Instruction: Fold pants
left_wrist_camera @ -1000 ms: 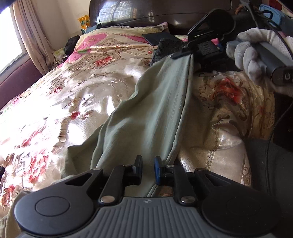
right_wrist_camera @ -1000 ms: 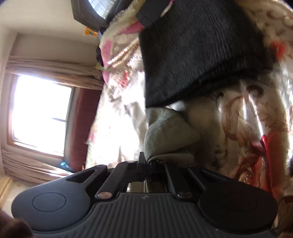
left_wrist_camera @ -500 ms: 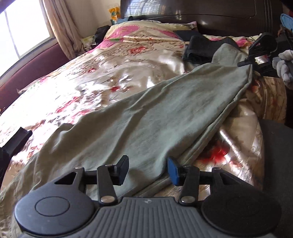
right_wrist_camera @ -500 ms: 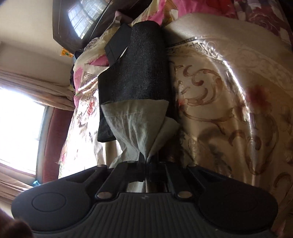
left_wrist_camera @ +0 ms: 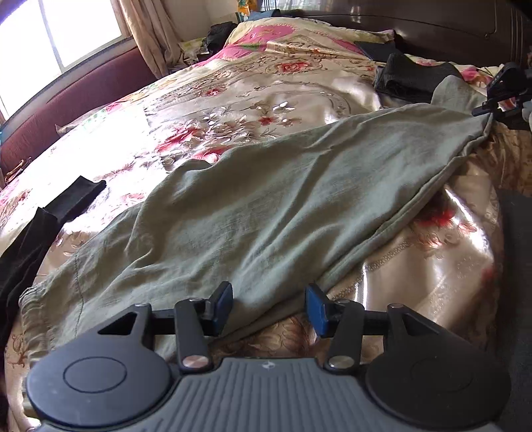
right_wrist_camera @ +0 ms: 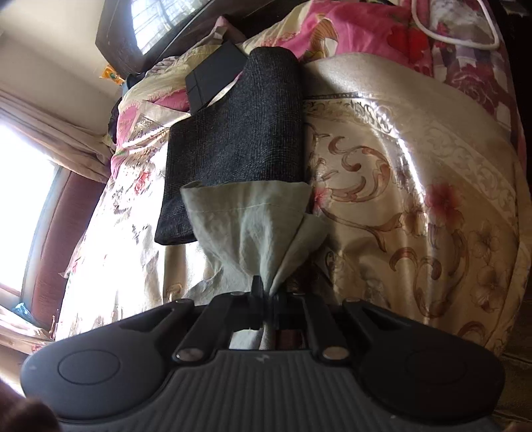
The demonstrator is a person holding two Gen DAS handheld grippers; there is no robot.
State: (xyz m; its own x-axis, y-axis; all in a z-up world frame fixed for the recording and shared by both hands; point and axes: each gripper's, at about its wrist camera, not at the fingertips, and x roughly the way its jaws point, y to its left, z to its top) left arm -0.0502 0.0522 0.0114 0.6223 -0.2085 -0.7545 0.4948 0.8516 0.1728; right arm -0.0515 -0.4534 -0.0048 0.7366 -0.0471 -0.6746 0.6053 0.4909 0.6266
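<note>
Pants [left_wrist_camera: 266,199] long axis runs diagonal, near-left to far-right, along bed [left_wrist_camera: 232,99] edge. L gripper [left_wrist_camera: 268,305] apart, empty. R gripper [right_wrist_camera: 266,292] pinching hem, jaws easing open.

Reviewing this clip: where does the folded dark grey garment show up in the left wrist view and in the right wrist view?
Left wrist: the folded dark grey garment lies far up on the right, on the bedspread, just beyond the far end of the green pants.
Right wrist: the garment fills the upper middle, directly behind the pants cloth pinched in the right tool.
Shared landmark: the dark headboard.
</note>
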